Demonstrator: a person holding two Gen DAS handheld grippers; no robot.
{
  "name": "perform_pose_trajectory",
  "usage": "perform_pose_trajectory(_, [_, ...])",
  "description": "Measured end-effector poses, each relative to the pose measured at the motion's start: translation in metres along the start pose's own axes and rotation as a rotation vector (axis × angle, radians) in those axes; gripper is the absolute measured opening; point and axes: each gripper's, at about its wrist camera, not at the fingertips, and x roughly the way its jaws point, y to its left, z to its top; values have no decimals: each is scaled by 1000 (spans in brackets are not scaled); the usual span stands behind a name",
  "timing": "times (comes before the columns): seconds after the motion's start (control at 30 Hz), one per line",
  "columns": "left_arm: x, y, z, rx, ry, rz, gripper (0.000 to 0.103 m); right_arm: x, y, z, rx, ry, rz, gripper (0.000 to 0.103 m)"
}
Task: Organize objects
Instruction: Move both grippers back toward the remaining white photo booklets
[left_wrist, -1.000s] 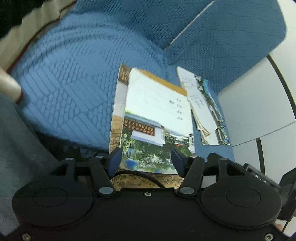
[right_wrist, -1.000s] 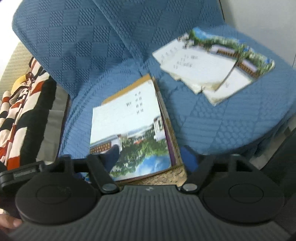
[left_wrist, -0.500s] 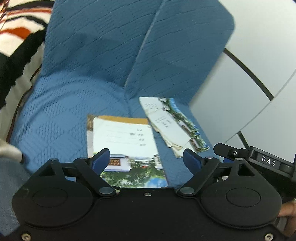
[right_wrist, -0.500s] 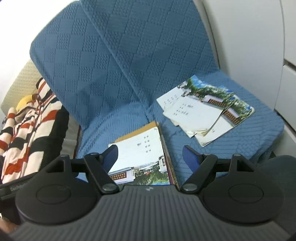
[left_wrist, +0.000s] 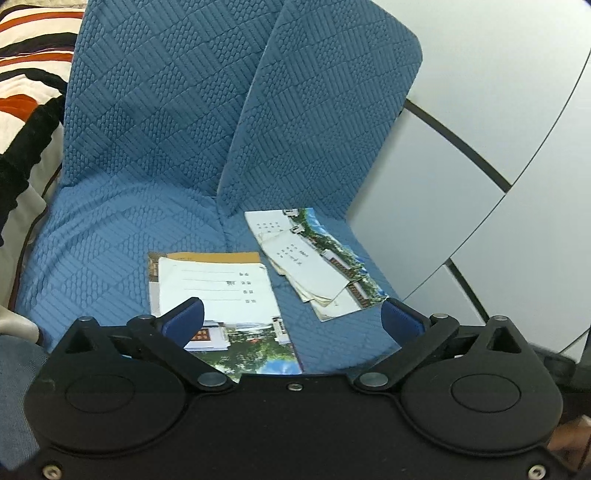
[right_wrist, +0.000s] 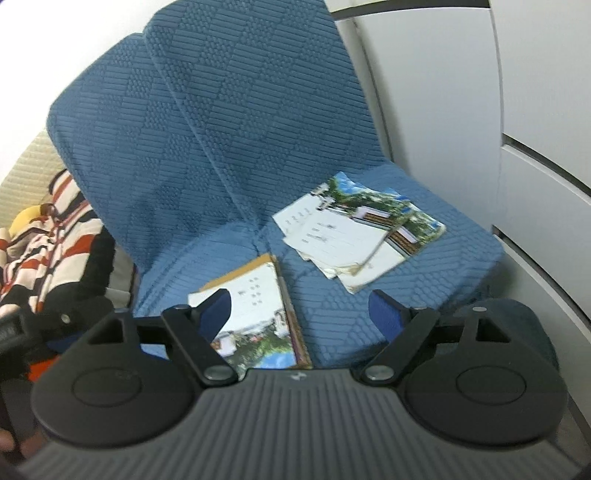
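Both hand-held grippers (left_wrist: 291, 319) (right_wrist: 301, 314) higher than before, left jaws opening, empty.

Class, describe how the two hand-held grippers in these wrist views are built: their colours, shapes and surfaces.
The left hand-held gripper has a smooth black body with two round discs, black linkage arms on silver pivot pins, and blue fingers. The right hand-held gripper has the same black discs and linkages and blue fingers, but a grey ribbed body.

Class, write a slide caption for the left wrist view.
Open left gripper above a neat booklet stack and a messy pile on a blue sofa.
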Motion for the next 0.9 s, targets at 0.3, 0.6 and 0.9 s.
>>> perform_pose_trajectory(0.3, [4,1,1,14,-9,26,102,7,-16,-13,61,33,-3,83])
perform_pose_trajectory(0.6, [18,0,8,49,-23,-7,101,17,-16,-14,75,37,-9,83])
perform_pose_trajectory(0.9, [48,1,27,119,-8,-13,101,40,-11,-12,65,71,-10,83])
